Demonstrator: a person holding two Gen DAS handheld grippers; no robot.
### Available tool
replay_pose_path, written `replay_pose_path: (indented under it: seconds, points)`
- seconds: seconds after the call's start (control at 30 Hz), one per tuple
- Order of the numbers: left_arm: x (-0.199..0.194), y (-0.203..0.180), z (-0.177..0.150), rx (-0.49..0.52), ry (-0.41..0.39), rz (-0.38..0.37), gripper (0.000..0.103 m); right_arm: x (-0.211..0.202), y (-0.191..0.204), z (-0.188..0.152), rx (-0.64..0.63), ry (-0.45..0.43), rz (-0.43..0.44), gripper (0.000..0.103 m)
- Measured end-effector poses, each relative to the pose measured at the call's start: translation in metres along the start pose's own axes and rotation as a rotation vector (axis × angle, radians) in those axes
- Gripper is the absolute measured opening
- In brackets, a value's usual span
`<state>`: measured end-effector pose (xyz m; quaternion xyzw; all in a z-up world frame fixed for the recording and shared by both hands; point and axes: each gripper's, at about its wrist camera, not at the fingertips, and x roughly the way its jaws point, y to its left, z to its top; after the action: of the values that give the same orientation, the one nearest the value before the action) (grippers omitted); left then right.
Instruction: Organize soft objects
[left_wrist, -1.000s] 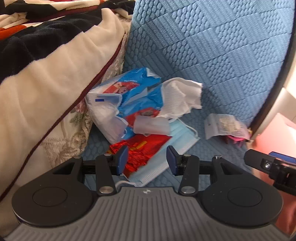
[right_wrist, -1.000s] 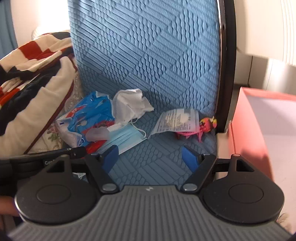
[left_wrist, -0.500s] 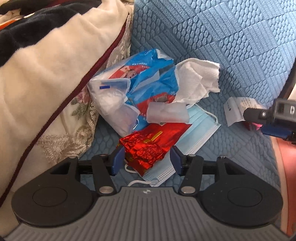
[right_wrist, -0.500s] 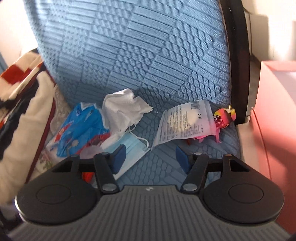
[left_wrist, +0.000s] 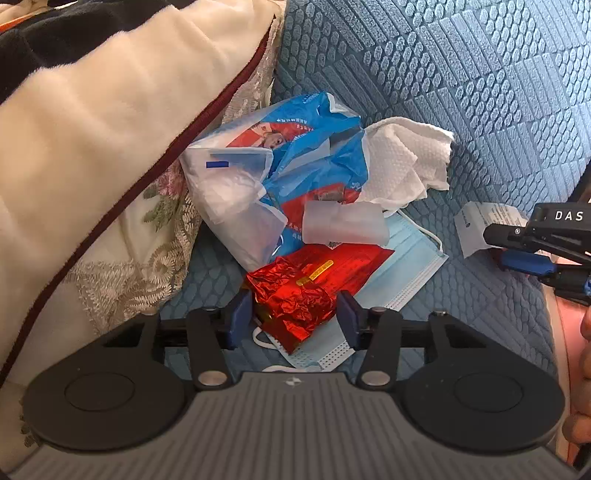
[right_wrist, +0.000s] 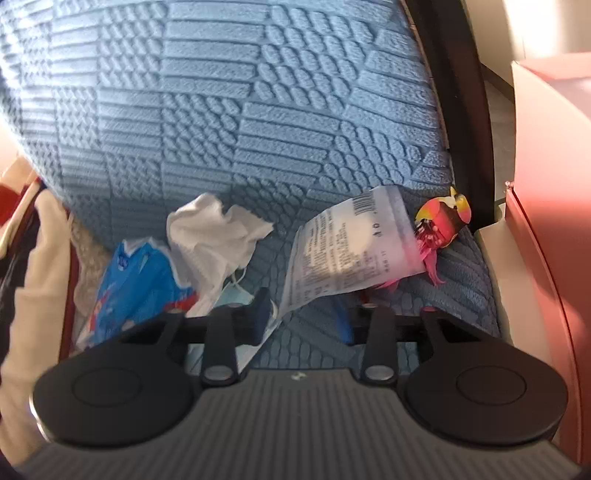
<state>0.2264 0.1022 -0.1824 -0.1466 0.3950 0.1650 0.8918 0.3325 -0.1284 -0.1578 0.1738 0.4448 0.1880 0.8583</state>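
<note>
- Left wrist view: the crumpled red foil wrapper sits right between the pads of the left gripper, whose jaws have just been closing a bit. They're half spread, and a sliver of gap shows beside the right pad, so I'd call it straddling, not pinching.
- That wrapper lies on a light blue face mask, whose ear loop pokes out under the jaws.
- Just behind it: a frosted plastic piece, a blue printed plastic bag and a crumpled white paper towel, all piled and touching.
- Cream pillow with a dark red piped edge crowds the pile's left side, so zero room there.
- Open blue textured seat cushion on the right of the mask is the free lane.
- Right wrist view: the right gripper has its jaws closing in, with the lower corner of a clear printed packet next to the left pad. Can't tell if it's touching.
- A pink and yellow toy is tucked at the packet's far end, against the black chair frame.
- Pink box walls off the right edge.
</note>
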Motion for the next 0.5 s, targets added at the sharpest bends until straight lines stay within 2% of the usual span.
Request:
replay_pose_path:
  seconds: [0.07,0.23,0.5]
  points:
    - [-0.001,0.001,0.000,-0.009,-0.001,-0.005,0.054,0.002,-0.005,0.002,0.033,-0.002,0.002,0.025]
    - [-0.006,0.006,0.003,-0.052,-0.003,-0.034,0.052,-0.001,-0.011,0.005,0.065,-0.017,0.006,0.009]
    - [-0.024,0.011,0.003,-0.092,-0.018,-0.088,0.052,-0.027,0.002,-0.001,0.007,-0.049,0.019,0.003]
